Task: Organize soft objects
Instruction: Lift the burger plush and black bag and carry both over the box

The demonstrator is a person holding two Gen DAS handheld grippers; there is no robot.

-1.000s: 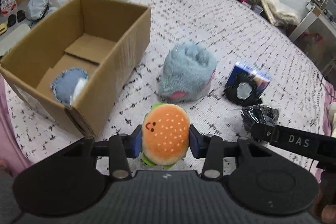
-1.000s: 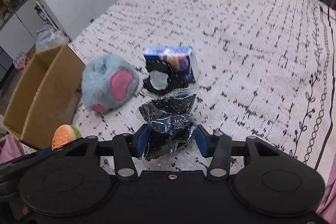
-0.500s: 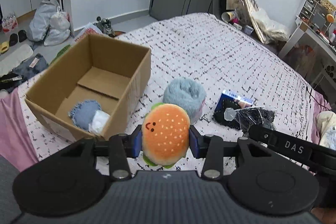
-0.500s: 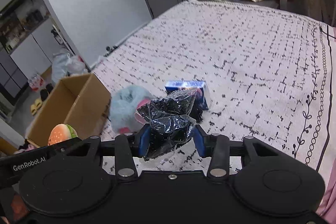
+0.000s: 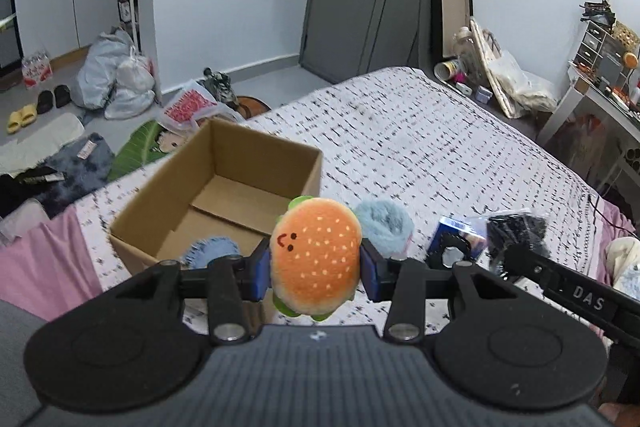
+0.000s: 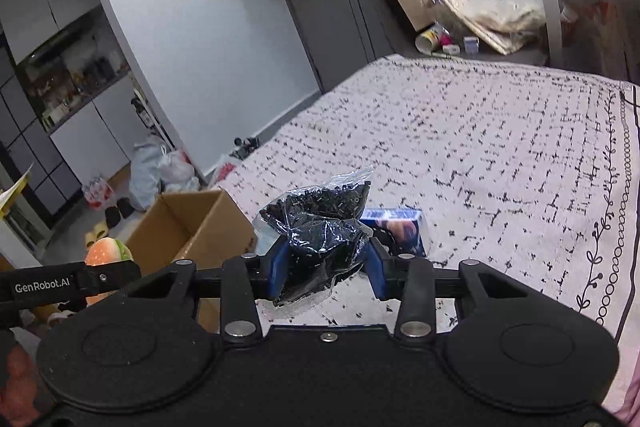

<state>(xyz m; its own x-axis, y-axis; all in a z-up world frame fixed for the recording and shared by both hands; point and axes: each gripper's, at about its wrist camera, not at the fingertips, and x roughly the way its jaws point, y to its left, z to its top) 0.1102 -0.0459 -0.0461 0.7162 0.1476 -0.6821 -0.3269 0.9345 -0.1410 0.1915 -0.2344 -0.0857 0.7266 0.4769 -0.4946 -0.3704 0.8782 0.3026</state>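
Left wrist: our left gripper (image 5: 316, 263) clamps burger plush (image 5: 316, 259), up off bed; cardboard box (image 5: 256, 163) lies ahead-left, nearer this hand.
Right wrist: right gripper (image 6: 326, 263) pinches black bead bag (image 6: 320, 227); box (image 6: 192, 223) far left.

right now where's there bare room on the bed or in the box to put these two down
Inside the cardboard box, the floor beyond the blue denim piece is bare. The bedspread past the blue carton is open out to the far edge. It is crowded between the box and carton, where the fluffy blue plush sits.
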